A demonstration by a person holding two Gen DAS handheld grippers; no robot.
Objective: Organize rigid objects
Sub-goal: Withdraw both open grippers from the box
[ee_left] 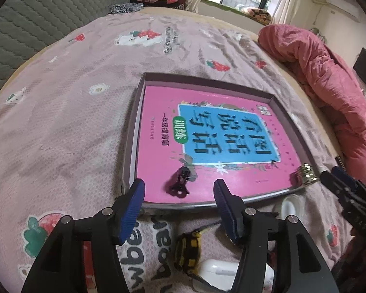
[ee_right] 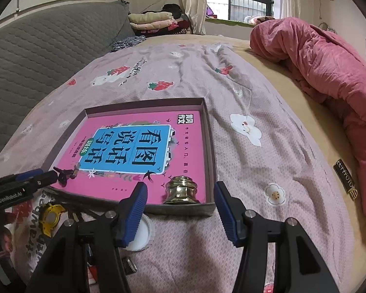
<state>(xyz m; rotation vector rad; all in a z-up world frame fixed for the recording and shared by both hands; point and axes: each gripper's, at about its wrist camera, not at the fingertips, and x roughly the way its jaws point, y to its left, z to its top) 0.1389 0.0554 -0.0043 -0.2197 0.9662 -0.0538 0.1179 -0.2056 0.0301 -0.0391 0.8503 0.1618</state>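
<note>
A shallow grey box [ee_left: 134,127] [ee_right: 211,146] lies on the bed with a pink book [ee_left: 163,127] [ee_right: 190,151] flat inside it. A small black clip [ee_left: 180,182] [ee_right: 64,173] lies on the book near its front edge. A brass bell-shaped object [ee_left: 306,173] [ee_right: 181,190] stands in the box's near right corner. My left gripper [ee_left: 179,188] is open and empty just above the black clip. My right gripper [ee_right: 180,193] is open and empty, its fingers either side of the brass object. A yellow-black tape measure [ee_left: 189,249] [ee_right: 50,217] lies in front of the box.
A white round lid [ee_right: 141,234] [ee_left: 290,206] and a white object [ee_left: 222,272] lie on the strawberry-print sheet [ee_left: 61,122] before the box. A small dark metal piece [ee_right: 129,266] is nearby. A pink quilt [ee_right: 329,73] is bunched at right. A grey headboard [ee_right: 36,56] stands left.
</note>
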